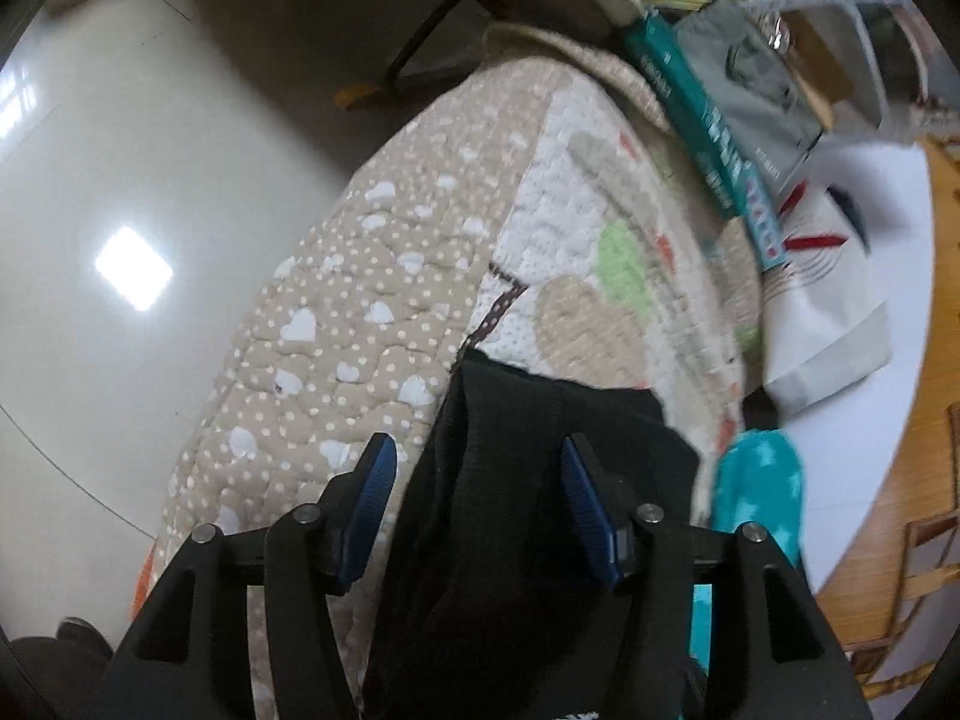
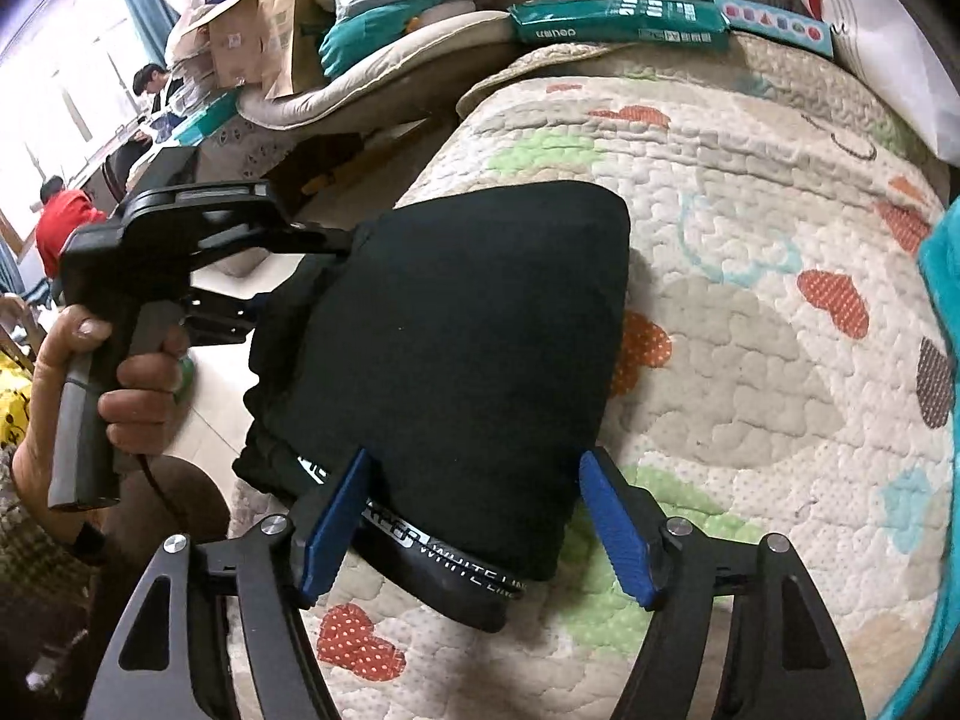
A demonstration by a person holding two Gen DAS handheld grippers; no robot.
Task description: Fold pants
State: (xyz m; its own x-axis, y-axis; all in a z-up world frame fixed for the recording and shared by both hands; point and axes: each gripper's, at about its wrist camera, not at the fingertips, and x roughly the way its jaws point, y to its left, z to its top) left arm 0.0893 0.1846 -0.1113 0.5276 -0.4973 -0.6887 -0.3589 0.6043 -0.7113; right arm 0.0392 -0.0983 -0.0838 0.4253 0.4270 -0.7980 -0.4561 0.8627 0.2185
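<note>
Now we have the pants (image 2: 456, 348) lying folded into a compact black bundle on the quilt (image 2: 750, 240), near its left edge. Our right tool (image 2: 474, 516) gapes wide, empty, straddling the waistband end. Our left tool (image 1: 480, 504) is also spread, the fabric between its fingers ungripped, likely to smooth the fold.

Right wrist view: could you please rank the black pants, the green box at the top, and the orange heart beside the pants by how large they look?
1. black pants, largest by far.
2. green box.
3. orange heart, smallest; the pants hide part of it.
The box lies farther from the camera, so its true size is uncertain.
</note>
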